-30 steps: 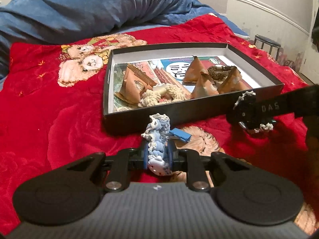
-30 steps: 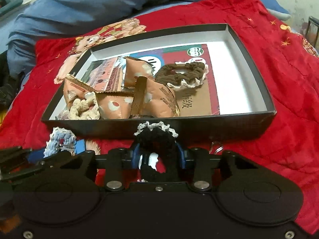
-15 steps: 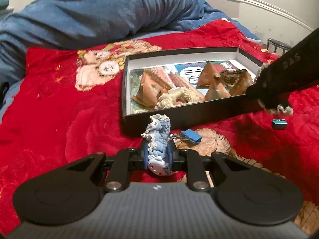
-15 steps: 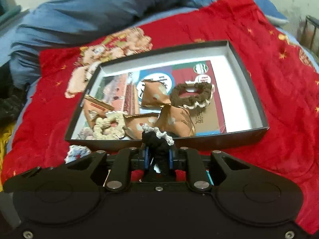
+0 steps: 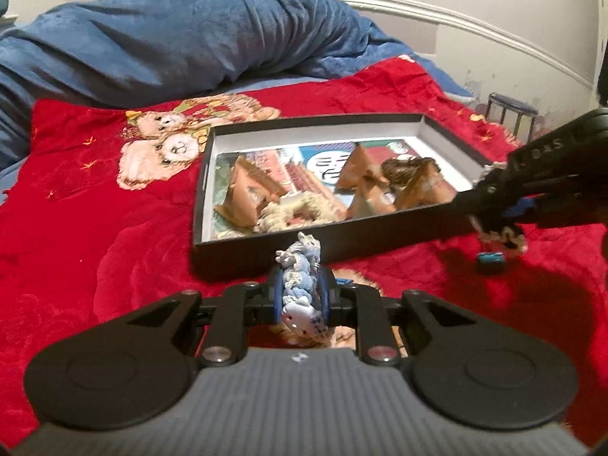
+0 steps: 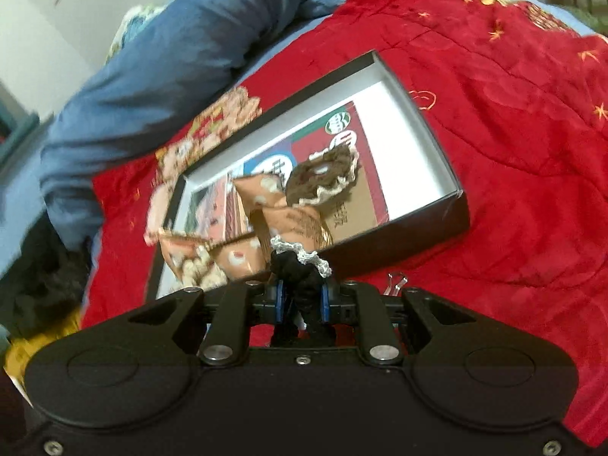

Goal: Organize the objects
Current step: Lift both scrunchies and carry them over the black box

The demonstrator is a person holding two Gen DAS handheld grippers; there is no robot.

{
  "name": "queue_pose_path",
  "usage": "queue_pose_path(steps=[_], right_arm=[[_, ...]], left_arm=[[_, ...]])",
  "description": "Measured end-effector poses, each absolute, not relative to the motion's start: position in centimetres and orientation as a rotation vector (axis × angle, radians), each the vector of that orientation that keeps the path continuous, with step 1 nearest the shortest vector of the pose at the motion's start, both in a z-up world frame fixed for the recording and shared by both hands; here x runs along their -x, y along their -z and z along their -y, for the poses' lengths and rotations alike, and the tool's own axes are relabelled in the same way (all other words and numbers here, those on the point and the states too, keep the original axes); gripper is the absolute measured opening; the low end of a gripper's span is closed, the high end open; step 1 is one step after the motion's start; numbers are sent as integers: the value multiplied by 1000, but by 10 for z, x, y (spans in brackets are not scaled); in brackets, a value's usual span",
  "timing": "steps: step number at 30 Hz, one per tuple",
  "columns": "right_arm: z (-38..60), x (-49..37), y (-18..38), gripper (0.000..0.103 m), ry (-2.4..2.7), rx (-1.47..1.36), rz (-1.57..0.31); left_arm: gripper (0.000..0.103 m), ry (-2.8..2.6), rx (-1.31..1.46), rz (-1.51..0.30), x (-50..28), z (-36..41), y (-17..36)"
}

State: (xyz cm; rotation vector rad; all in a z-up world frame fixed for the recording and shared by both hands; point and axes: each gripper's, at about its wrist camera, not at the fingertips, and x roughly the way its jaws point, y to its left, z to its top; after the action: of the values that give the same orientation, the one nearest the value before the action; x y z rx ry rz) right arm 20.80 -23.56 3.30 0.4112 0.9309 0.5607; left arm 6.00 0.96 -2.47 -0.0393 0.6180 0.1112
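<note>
Both tools are clamped on hair ties just short of the black box [image 5: 243, 254]: the left tool [image 5: 300, 296] pinches a blue scrunchie [image 5: 300, 277], the right tool [image 6: 300, 296] a black scrunchie [image 6: 300, 269]. Best carry each over the near wall before letting go (snack packets [image 5: 247, 197] crowd that side). "DAS" shows on the right tool.

Red teddy-print blanket [image 5: 95, 209], black white-lined box [image 5: 266, 254], blue duvet [image 5: 171, 38]

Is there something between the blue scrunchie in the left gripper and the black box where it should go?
Only the box's near wall stands between them. The left gripper holds the blue scrunchie just before that wall, so it must go over the rim. Beyond the wall lie packets.
</note>
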Motion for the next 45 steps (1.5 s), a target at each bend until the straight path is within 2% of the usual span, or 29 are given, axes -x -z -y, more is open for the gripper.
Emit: queue_pose_path(steps=[9,16,23,24,28,37,45], right_arm=[[226,-212,-48,17,-613,-433,-858],[211,-212,-40,17,-626,-428,-896],[207,-212,-37,17,-642,-422,-896],[206,-212,-38,17,-643,-422,-897],[203,-213,-38,17,-661,-424,-902],[197,-206,-49,17,-731,-422,-861],[202,-208,-70,17,-719,-437,-806]], left_arm=[[22,-134,6,-572,-52,-10,12],[22,-138,27,-569,-50,-20,4],[22,-108,4,-711,-55,-21,25],[17,-116,-7,-736,-59,-19,29],[17,-123,13,-750,-65,-18,34],[16,-137,49,-643,-57,-28,5],[16,-152,44,-424,-67,-54,-52]])
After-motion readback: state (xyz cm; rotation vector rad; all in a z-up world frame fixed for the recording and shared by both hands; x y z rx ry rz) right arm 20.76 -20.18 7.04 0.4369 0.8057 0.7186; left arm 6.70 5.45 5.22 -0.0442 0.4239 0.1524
